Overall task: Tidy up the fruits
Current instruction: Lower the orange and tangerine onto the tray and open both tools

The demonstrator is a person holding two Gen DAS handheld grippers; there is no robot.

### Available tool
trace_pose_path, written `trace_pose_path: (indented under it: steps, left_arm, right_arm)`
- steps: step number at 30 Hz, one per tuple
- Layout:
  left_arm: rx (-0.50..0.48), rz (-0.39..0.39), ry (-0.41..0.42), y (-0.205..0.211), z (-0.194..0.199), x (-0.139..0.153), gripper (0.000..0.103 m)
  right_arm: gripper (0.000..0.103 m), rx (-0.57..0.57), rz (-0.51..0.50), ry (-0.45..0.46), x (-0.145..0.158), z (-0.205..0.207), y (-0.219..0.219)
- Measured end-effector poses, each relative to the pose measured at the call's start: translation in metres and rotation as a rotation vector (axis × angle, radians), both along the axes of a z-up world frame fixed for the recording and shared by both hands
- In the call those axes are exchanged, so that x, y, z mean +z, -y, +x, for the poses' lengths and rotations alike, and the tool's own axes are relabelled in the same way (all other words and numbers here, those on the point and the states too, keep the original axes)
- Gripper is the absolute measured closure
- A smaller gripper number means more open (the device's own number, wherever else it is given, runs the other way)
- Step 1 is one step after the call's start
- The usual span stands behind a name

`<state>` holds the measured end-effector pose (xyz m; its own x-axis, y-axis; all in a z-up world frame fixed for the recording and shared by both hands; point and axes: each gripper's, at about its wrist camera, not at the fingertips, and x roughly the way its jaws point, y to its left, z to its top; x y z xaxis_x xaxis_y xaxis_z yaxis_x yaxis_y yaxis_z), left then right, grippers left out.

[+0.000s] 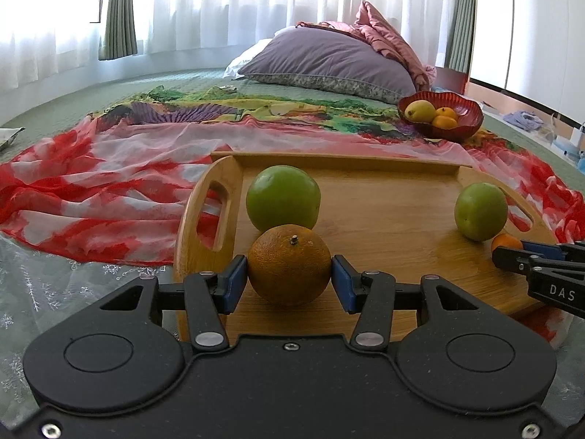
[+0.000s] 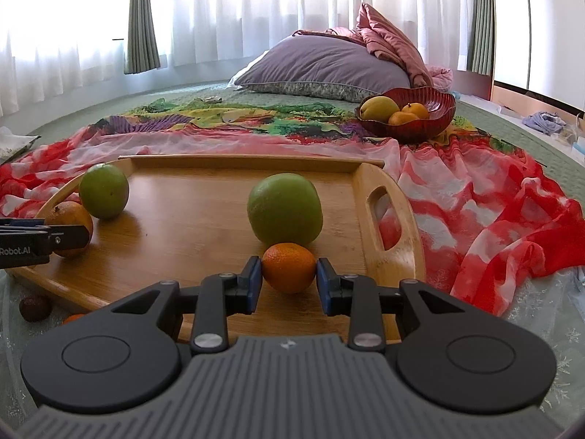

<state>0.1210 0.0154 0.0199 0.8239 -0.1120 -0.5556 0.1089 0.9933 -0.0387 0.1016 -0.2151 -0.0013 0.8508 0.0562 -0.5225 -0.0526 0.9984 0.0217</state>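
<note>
The left gripper [image 1: 289,278] has its fingers [image 1: 234,281] pressed against both sides of the orange [image 1: 289,265], which sits on the tray [image 1: 384,226] near its left handle; the right gripper [image 2: 289,280] likewise clamps the tangerine [image 2: 289,267] near the right handle. Two green fruits [image 1: 283,197] [image 1: 480,210] stand just behind. To do this well, I'd lift each fruit straight up, clear of the green one behind it, then carry both to the red bowl [image 1: 464,124], which already holds three fruits, and set them down gently. The tray lies on a red scarf [image 1: 91,197] spread over a bed, with a purple pillow [image 1: 329,62] and white curtains [image 1: 256,3] beyond.
</note>
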Motion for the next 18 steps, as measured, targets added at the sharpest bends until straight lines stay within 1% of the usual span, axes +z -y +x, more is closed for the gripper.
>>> trace_pose_path:
  steps: [6,18]
  left_arm:
    - [-0.006,0.016,0.006,0.0039,0.0047,-0.0026,0.055]
    - [-0.005,0.017,0.007,0.0041,0.0075,-0.0024,0.055]
  right_arm:
    - [0.067,0.000,0.000,-0.001,-0.0001,0.0000,0.0000]
    - [0.067,0.004,-0.006,-0.002,-0.0021,-0.0006,-0.0011]
